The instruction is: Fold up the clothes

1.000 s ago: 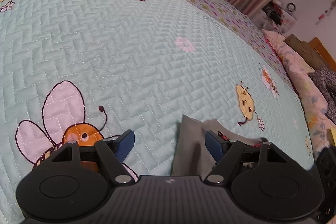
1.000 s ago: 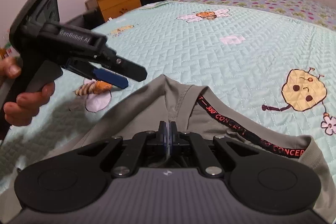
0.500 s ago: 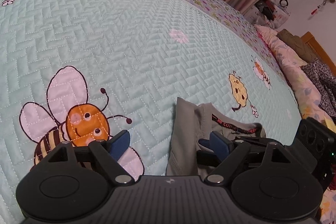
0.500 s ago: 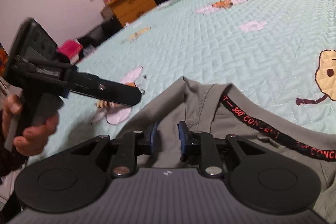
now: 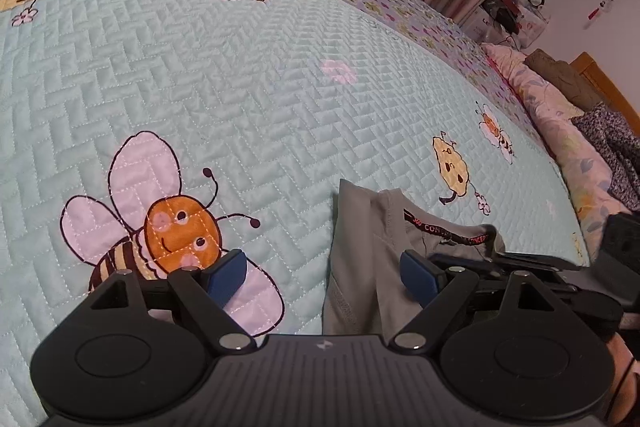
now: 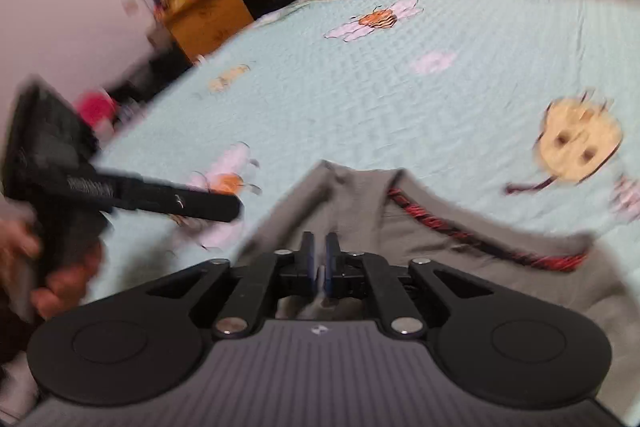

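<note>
- The left tool (image 5: 322, 273) hovers with its blue pads spread wide and nothing between them, apparently lined up for the shirt's folded edge.
- A grey T-shirt (image 5: 360, 255) lies on the bee-print quilt (image 5: 240, 87) towards the bed's near edge.
- The right tool (image 6: 319, 263) is nearly closed, pinching grey fabric, probably to lift it.

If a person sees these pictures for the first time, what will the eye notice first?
Probably the big orange cartoon bee printed on the mint-green quilt, just beyond the open left gripper. Next, the grey shirt lying beside it, its neckline bearing a black band with red lettering.
</note>
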A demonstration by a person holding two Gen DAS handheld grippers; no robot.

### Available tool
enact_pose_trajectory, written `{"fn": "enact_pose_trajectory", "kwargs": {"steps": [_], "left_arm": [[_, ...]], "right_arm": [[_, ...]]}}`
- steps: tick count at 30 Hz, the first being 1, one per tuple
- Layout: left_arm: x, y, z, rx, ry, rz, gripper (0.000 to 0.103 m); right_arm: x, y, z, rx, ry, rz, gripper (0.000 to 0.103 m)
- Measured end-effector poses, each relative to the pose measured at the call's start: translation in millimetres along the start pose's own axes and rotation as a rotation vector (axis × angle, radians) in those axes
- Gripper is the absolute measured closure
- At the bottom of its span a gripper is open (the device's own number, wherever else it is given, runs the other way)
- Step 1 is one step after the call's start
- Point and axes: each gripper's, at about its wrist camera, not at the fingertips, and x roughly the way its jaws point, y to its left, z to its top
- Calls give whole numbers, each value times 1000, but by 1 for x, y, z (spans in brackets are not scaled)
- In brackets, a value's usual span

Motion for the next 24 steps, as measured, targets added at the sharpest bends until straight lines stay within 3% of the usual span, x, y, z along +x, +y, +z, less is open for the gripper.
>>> {"fn": "enact_pose_trajectory", "kwargs": {"steps": [2,3,11,14,16,17,20,24], "left_arm": [[-2,1,0,-3,0,-3,17],[-3,2,-1,-4,1,-4,17],[1,6,-6,-8,14,-15,15],[2,6,-5,-8,14,-18,15],[2,6,-5,-11,14,-17,15],[2,6,-5,-11,14,-16,15],[1,6,-5,-11,11,-12,15],[1,5,-6,-9,9,-4,15]], "right_arm": [[5,-1,4,13,0,-14,50],[7,1,6,-10,2,-40,46],[38,17,20,-197,162,-49,48],[46,28,14,-270,198,-85,55],[47,33,12,-291,197,-102,81],[42,34,12,-281,183,-94,100],[27,40,9,-296,135,-95,100],[18,50,4,-368,101,-201,100]]}}
